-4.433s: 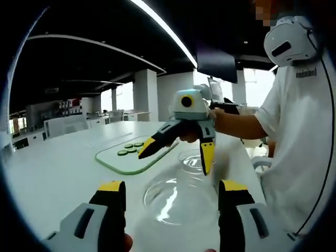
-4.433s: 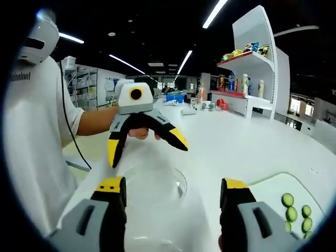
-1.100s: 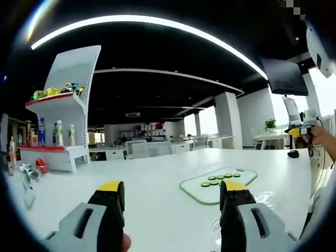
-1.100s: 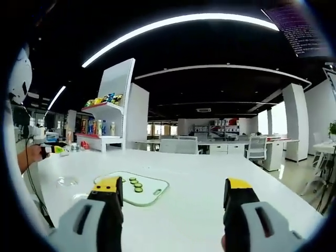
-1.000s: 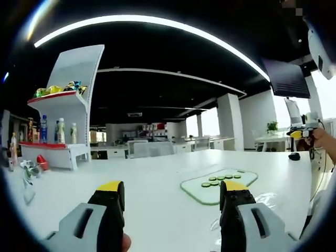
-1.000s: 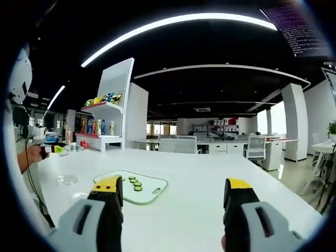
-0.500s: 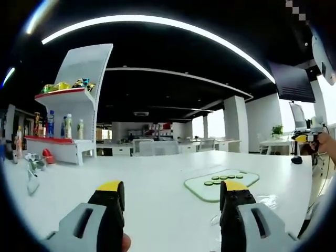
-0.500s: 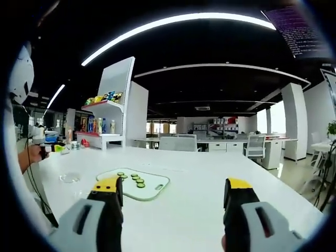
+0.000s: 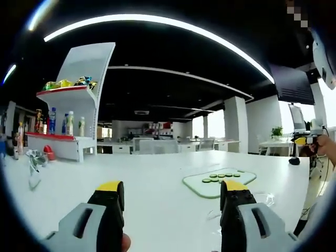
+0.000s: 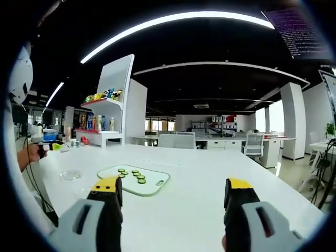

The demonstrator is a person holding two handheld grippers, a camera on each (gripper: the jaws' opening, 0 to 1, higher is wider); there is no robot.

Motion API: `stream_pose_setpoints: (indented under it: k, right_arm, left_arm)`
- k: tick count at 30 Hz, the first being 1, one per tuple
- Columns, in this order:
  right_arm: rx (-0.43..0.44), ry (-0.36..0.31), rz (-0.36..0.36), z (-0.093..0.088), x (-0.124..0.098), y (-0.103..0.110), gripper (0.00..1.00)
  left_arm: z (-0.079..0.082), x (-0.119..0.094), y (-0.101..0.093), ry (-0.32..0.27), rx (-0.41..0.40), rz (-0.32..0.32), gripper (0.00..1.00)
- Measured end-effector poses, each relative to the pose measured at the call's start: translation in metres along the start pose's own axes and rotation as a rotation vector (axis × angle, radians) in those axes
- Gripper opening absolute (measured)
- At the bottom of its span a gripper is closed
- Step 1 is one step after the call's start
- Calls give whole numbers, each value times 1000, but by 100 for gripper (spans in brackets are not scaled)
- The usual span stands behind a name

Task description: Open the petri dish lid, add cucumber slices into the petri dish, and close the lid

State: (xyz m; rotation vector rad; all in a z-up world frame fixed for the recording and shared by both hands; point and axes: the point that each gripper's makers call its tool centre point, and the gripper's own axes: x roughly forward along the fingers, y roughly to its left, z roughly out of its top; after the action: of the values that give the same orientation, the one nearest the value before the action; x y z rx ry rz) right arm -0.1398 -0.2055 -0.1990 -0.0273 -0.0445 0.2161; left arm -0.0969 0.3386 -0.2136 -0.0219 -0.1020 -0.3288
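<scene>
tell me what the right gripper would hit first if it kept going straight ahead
Probably only the bare white table. The right gripper is open and empty, and the cutting board with cucumber slices lies left of its line; depth is uncertain.

white table [image 10: 210, 178], shelf unit [image 9: 79, 105], ceiling light strips [image 10: 173, 21]

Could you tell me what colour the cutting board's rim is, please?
Pale green, around the white cutting board; the right gripper view shows it best.
</scene>
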Motion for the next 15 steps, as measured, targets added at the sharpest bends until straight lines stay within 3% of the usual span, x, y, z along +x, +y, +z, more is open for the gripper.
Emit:
stream_pose_setpoints:
  k: [15]
  right_arm:
    - [1,-17,-24,14,-4,-8,79]
  left_arm:
    - [1,-6,-10,16,22,-45,75]
